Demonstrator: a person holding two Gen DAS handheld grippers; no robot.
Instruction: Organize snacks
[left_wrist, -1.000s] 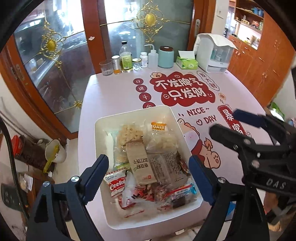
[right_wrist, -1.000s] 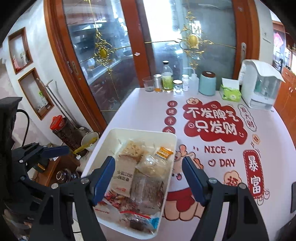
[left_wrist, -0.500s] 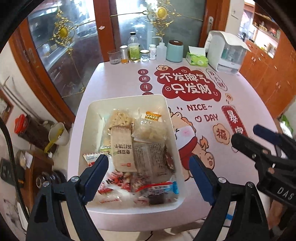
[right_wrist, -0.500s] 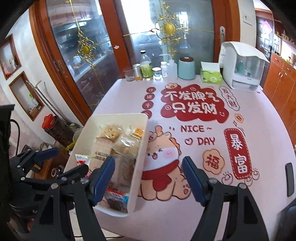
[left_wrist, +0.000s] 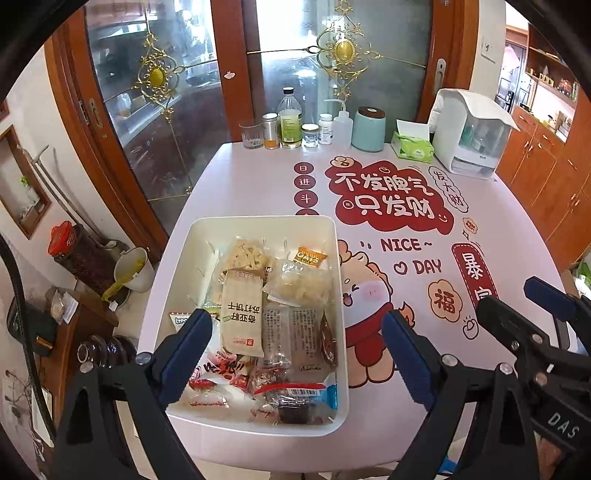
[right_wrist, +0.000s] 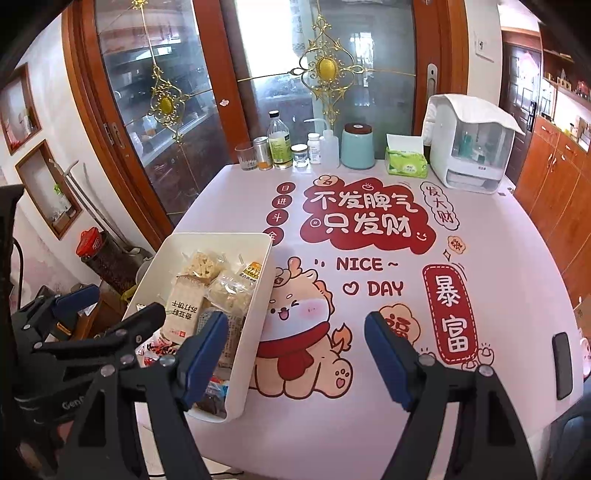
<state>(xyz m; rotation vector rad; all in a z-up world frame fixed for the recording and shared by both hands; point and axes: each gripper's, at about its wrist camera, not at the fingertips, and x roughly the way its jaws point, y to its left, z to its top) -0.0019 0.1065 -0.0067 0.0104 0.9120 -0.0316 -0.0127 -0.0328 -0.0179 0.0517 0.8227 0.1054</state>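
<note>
White bin (left_wrist: 258, 225) of packaged snacks (left_wrist: 242, 314) near the tabletop's (left_wrist: 258, 184) front left edge. Left claw (left_wrist: 295, 354) above the bin's near end, jaws wide and just opened further, holding nothing. Right claw (right_wrist: 295, 354) just right of the bin, jaws wide, empty, over the cartoon print (right_wrist: 303, 325).

A white rectangular bin (left_wrist: 258, 225) sat near the table's near left edge, holding a loose heap of wrapped snacks (left_wrist: 280, 325): a beige cracker packet (left_wrist: 242, 310) lay flat on top, a blue-ended wrapper (left_wrist: 325, 395) at the near end.
</note>
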